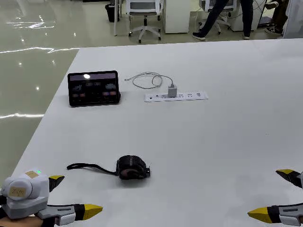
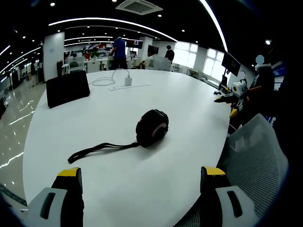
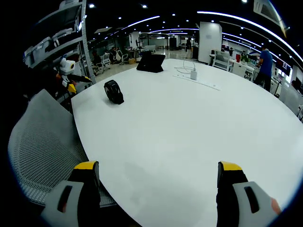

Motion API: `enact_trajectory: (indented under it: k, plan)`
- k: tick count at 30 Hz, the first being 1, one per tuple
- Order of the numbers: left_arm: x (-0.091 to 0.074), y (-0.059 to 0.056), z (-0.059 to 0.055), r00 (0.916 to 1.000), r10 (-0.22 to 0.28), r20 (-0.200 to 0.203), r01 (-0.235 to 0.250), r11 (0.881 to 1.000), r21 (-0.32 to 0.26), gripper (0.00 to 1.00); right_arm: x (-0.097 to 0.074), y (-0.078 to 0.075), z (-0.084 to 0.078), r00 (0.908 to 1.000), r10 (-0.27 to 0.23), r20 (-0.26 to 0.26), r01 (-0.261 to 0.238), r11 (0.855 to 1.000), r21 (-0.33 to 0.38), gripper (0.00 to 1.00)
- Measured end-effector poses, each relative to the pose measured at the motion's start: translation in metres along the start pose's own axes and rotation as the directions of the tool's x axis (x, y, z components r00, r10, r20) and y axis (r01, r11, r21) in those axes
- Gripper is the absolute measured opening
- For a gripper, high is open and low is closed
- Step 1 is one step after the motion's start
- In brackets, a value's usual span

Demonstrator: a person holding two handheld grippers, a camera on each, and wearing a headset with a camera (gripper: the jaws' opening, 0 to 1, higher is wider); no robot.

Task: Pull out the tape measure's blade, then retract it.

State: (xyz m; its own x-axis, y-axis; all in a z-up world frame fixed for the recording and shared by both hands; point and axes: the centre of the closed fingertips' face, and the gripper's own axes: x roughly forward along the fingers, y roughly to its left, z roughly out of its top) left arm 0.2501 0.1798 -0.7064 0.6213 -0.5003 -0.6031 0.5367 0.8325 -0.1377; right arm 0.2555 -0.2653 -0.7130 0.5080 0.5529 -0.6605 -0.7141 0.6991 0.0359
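Two yellow-tipped grippers sit at the near edge of the white table point(image 1: 218, 142), and we see both with their jaws spread wide and nothing between them. The left gripper point(image 1: 75, 194) points along the tabletop at the black tape measure point(image 1: 132, 167), which rests on its side ahead of the jaws, roughly on the line between them and apart from both tips, with bare white surface in the gap. We see no blade drawn from its case. Its black wrist strap point(image 1: 90, 166) trails across the table toward the left jaw's side. From the right gripper point(image 1: 271, 194), the tape measure lies well ahead and far off to the left of the left jaw.

Beyond the tape measure, farther ahead of the left jaws, we find a dark tablet point(image 1: 93, 88) propped upright, a white power strip point(image 1: 176, 96) with a charger point(image 1: 172, 90) plugged in, and a looped white cable point(image 1: 147, 79). A grey mesh chair point(image 3: 42, 142) stands at the table edge between the two grippers. Office chairs point(image 1: 144, 12) and standing people point(image 1: 222, 16) occupy the far floor.
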Motion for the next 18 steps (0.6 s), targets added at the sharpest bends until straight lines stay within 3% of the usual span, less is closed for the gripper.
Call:
enact_trajectory:
  k: [6,18]
  plan:
    - [0.0004,-0.0014,-0.0016,0.9999,-0.003,-0.012,0.003,1.0,0.03,1.0,-0.0004,0.0001,0.0012,1.0,0.002,0.009,-0.002,1.0,-0.006,1.0]
    - [0.0002,-0.003,0.0019,0.9998,-0.02,-0.005,0.021,0.999,0.028,1.0,-0.0003,0.0,0.0046,0.9988,0.028,0.04,-0.027,1.0,-0.006,1.0]
